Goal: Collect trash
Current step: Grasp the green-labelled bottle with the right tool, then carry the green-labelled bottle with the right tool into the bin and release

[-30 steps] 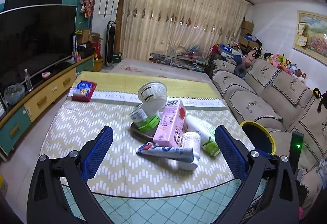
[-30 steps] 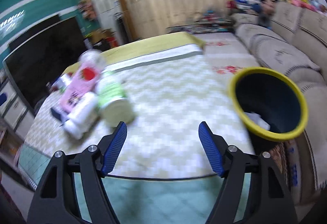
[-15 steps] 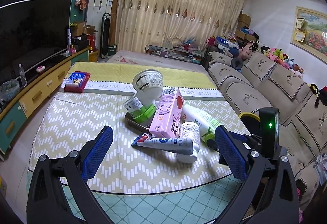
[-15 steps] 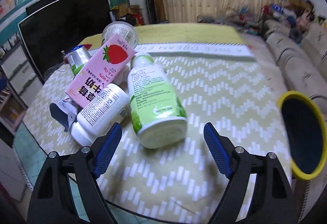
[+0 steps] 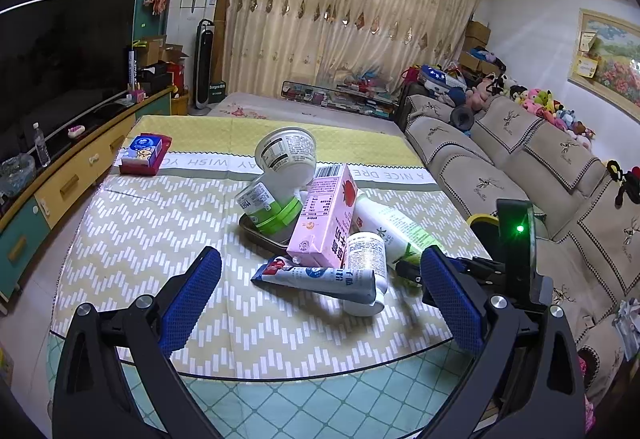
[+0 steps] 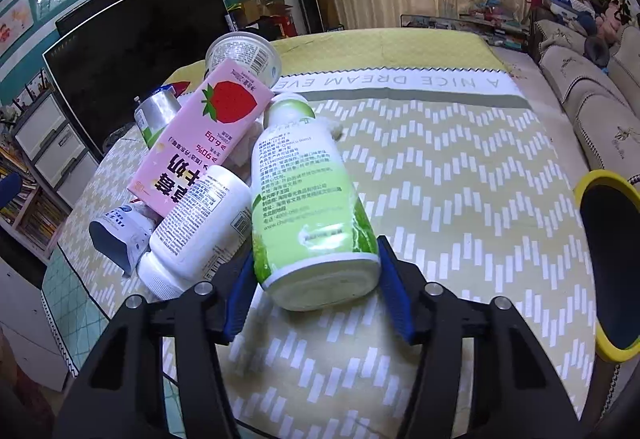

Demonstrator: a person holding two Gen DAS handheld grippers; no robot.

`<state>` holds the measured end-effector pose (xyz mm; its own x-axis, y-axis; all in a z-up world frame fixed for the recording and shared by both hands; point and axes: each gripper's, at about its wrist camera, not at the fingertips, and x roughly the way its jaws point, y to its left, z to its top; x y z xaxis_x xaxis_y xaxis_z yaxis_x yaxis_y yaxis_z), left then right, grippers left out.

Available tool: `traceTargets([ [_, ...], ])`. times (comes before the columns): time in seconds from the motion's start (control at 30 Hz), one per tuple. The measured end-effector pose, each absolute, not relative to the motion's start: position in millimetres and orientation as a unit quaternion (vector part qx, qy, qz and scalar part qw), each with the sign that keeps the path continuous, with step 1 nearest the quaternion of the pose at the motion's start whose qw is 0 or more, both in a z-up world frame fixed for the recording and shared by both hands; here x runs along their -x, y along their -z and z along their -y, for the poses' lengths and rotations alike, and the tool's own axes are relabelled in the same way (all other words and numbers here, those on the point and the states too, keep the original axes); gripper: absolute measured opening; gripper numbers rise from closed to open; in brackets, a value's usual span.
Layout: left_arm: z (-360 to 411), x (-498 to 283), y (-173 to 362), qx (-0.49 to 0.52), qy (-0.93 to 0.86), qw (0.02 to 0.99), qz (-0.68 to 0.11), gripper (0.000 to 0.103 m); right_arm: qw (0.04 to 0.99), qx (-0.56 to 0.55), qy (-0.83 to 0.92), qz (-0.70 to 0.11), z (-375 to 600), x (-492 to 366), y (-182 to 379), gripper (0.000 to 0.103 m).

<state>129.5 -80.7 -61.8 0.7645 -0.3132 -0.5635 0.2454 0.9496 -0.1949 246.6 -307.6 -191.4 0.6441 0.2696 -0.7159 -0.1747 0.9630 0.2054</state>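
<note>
Reading "A NICE DREAM" on the tablecloth (image 6: 400, 83) behind the green bottle (image 6: 308, 207).

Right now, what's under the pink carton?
The pink carton leans on a white bottle, with a tube at its foot and a dark tray beneath. Whatever else lies under it is hidden.

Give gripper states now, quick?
Left gripper: open, empty.
Right gripper: jaws just closing, now gripping the green bottle.
</note>
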Motion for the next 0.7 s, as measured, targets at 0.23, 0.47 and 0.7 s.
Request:
traceTargets([
  [0.23,81.2,-128.8,63.2,0.056,0.149,0.938,-0.309,0.098,0.922,-0.078,-0.114,-0.363,324.1,-218.3,161.7,0.053],
  [0.47,85.1,-123.7,61.8,0.051,0.155,0.939,-0.304,0.098,0.939,-0.085,-0.105,-0.317,334.9,-188.4,123.3,0.051],
  [0.7,86.9,-116.5,57.1,0.047,0.157,0.941,-0.296,0.098,0.942,-0.089,-0.100,-0.307,338.5,-171.9,112.1,0.051],
])
